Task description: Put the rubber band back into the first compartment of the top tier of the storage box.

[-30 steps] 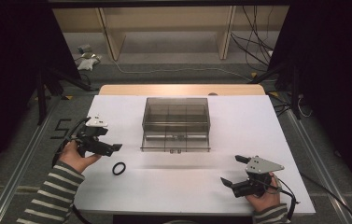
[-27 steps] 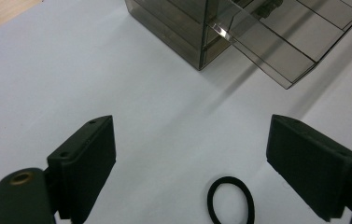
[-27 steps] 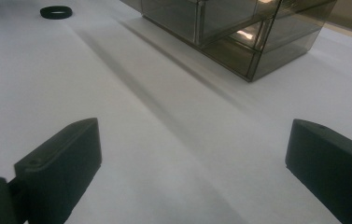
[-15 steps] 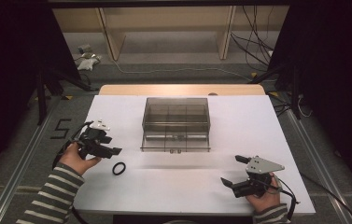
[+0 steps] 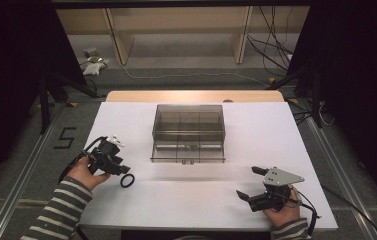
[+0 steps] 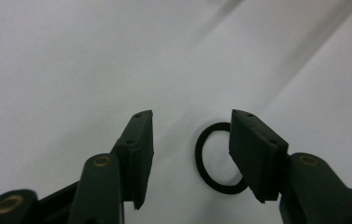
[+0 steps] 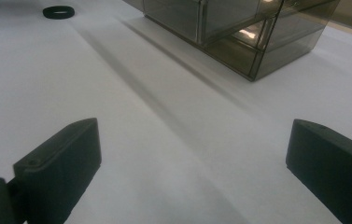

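Note:
A small black ring (image 5: pixel 121 181) lies flat on the white table (image 5: pixel 276 135), left of the middle. My left gripper (image 5: pixel 121 170) hovers right over it, tilted down. In the left gripper view the ring (image 6: pixel 200 156) sits between the jaws, close to the right jaw, which covers its right edge; the left jaw stands apart from it. The left gripper (image 6: pixel 191 116) has just been closing but is still open around the ring. My right gripper (image 5: pixel 247 182) rests near the front right with its jaws wide and nothing between them (image 7: pixel 194 135).
A smoky see-through box (image 5: pixel 188 132) with several compartments stands mid-table; the right gripper view shows the box (image 7: pixel 239 28) and the ring (image 7: pixel 46 12) far off. A wooden strip (image 5: pixel 196 96) edges the table's back. Cables lie on the floor beyond.
The left gripper has sunk toward the ring and its jaws have narrowed around it. The right gripper and the box have not moved.

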A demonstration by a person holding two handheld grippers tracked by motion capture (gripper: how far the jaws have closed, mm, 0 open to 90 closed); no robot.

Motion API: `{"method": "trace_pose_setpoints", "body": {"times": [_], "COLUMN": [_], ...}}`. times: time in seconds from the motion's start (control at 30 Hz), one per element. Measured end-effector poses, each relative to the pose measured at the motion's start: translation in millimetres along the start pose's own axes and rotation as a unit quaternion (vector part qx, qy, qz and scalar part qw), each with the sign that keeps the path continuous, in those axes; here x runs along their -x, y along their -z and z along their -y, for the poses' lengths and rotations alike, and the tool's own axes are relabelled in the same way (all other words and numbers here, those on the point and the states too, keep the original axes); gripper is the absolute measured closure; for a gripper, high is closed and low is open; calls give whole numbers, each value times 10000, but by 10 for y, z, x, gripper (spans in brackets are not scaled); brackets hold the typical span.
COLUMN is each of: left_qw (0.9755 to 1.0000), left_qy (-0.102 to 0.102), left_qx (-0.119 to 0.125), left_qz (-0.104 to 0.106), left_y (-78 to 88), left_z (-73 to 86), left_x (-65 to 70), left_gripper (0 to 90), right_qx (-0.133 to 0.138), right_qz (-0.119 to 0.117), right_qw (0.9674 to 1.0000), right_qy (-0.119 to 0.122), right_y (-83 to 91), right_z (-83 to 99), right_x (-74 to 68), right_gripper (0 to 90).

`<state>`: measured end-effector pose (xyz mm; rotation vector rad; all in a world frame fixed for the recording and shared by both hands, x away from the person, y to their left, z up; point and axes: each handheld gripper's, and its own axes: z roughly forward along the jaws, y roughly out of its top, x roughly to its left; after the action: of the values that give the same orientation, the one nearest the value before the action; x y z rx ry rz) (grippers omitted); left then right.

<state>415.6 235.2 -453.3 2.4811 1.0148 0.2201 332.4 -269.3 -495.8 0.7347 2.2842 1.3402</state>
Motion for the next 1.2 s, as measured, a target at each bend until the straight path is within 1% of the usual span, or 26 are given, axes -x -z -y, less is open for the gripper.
{"method": "trace_pose_setpoints", "body": {"times": [0.07,0.2,0.43,0.57,0.67,0.8,0.9,0.93,1.0,1.2], "left_qw": [10000,9996,9990,9988,9986,9987,9986,9988,9985,9982], "left_qy": [-8,-134,-31,-32,-44,-33,-184,-139,-21,34], "left_qx": [-88,-255,-401,-416,-475,-486,-467,-456,-514,-579], "left_qz": [34,74,175,247,226,149,159,142,185,163], "left_y": [-26,-70,-143,-159,-171,-190,-201,-207,-219,-236], "left_z": [7,25,66,70,65,65,76,78,76,83], "left_x": [11,28,20,23,19,20,23,32,30,26], "left_gripper": [508,534,575,625,645,668,678,689,691,710], "right_qx": [11,-3,2,9,-3,-6,-11,-11,-13,-14], "right_qz": [6,4,-1,5,2,11,8,9,12,17], "right_qw": [10000,10000,10000,10000,10000,10000,10000,10000,10000,10000], "right_qy": [-3,6,12,14,15,21,12,12,14,23], "right_y": [-1,-1,0,-1,0,-1,-1,-1,-2,-3], "right_z": [1,0,0,0,0,0,0,0,0,0], "right_x": [-1,-2,-4,-4,-4,-4,-6,-6,-7,-7], "right_gripper": [44,44,44,44,44,44,44,44,44,44]}}
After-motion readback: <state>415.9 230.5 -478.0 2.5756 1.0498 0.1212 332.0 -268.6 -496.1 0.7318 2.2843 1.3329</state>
